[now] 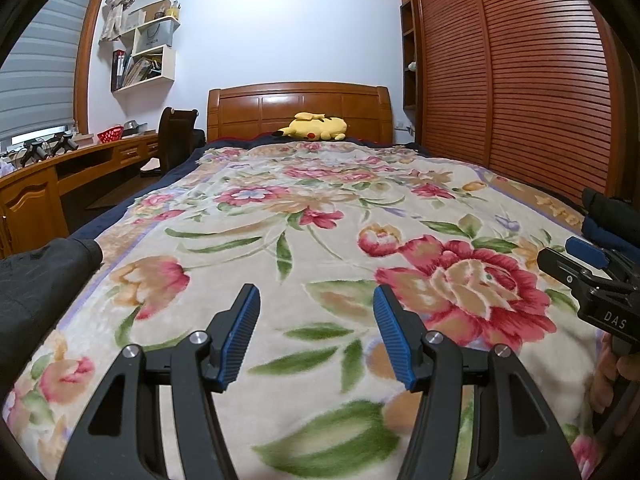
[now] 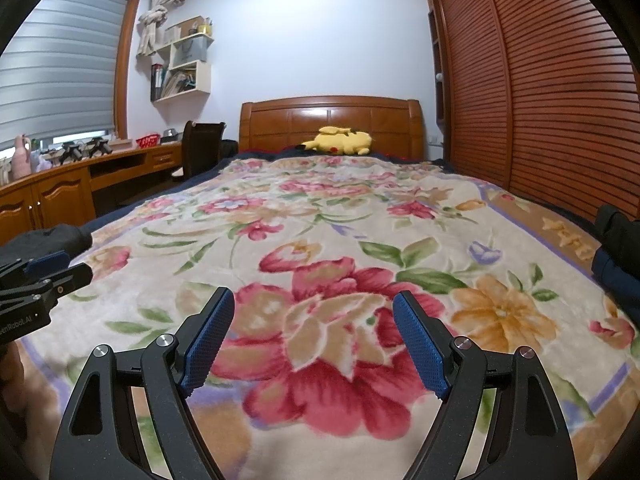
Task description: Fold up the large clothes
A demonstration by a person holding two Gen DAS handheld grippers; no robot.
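The dark garment [image 1: 44, 280] at the near left of the bed runs off the left wrist picture's left edge, so its shape and kind cannot be told. The dark clothes [image 2: 618, 252] at the near right are likewise cut by the right edge. The floral blanket [image 1: 304, 216] continues below the bottom edge. The items on the wall shelves [image 1: 140, 60] are too small to identify, as are those on the desk [image 2: 72, 172] under the window.
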